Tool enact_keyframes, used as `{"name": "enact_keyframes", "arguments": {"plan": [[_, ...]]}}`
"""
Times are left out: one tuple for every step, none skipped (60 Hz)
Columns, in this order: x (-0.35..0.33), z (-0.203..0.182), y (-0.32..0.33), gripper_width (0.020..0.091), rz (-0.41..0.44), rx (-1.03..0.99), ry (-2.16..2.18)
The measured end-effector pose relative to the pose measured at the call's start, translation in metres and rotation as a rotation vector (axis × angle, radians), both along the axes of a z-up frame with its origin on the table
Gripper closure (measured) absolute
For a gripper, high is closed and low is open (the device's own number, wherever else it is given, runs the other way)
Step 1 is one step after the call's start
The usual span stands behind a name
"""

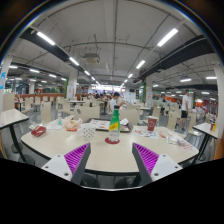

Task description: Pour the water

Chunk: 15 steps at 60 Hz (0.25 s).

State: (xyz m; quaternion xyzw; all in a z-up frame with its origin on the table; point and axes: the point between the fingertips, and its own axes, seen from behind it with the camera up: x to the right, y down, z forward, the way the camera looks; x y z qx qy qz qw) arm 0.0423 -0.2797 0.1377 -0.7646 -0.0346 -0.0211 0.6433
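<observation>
Green bottle (115,122) upright on a round red coaster (113,139) mid-table (110,158), well beyond the fingers and centred between them — gripper (112,158) spread wide, holding nothing, red cup (152,124) to the bottle's right.

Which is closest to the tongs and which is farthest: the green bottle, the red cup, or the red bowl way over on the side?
Seen from the gripper view, with the open tongs low over the table:
1. Green bottle: straight ahead, beyond the fingers, nearest.
2. Red cup: ahead and off to the right.
3. Red bowl: far off to the left, farthest.
</observation>
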Motion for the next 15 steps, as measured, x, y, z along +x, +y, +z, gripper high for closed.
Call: {"name": "enact_keyframes", "arguments": {"plan": [[-0.001, 0.000, -0.003, 0.0259, 0.000, 0.001, -0.004], [-0.003, 0.000, -0.006, 0.0261, 0.002, 0.002, -0.009], [-0.004, -0.001, -0.009, 0.0262, 0.004, 0.004, -0.016], [-0.006, -0.001, -0.011, 0.0259, 0.006, 0.005, -0.023], [-0.008, 0.000, -0.013, 0.0260, 0.007, 0.008, -0.027], [-0.009, 0.000, -0.016, 0.0260, 0.010, 0.008, -0.026], [-0.011, -0.001, -0.019, 0.0261, 0.014, 0.006, -0.023], [-0.012, -0.001, -0.021, 0.0261, 0.017, 0.004, -0.020], [-0.013, -0.003, -0.024, 0.0261, 0.018, 0.000, -0.020], [-0.014, -0.004, -0.026, 0.0261, 0.019, -0.005, -0.022], [-0.014, -0.006, -0.027, 0.0261, 0.021, -0.008, -0.027], [-0.015, -0.006, -0.028, 0.0263, 0.022, -0.006, -0.033], [-0.016, -0.005, -0.025, 0.0263, 0.024, -0.004, -0.037], [-0.016, -0.005, -0.025, 0.0269, 0.025, -0.004, -0.040], [-0.016, -0.005, -0.025, 0.0269, 0.024, -0.007, -0.040]]}}
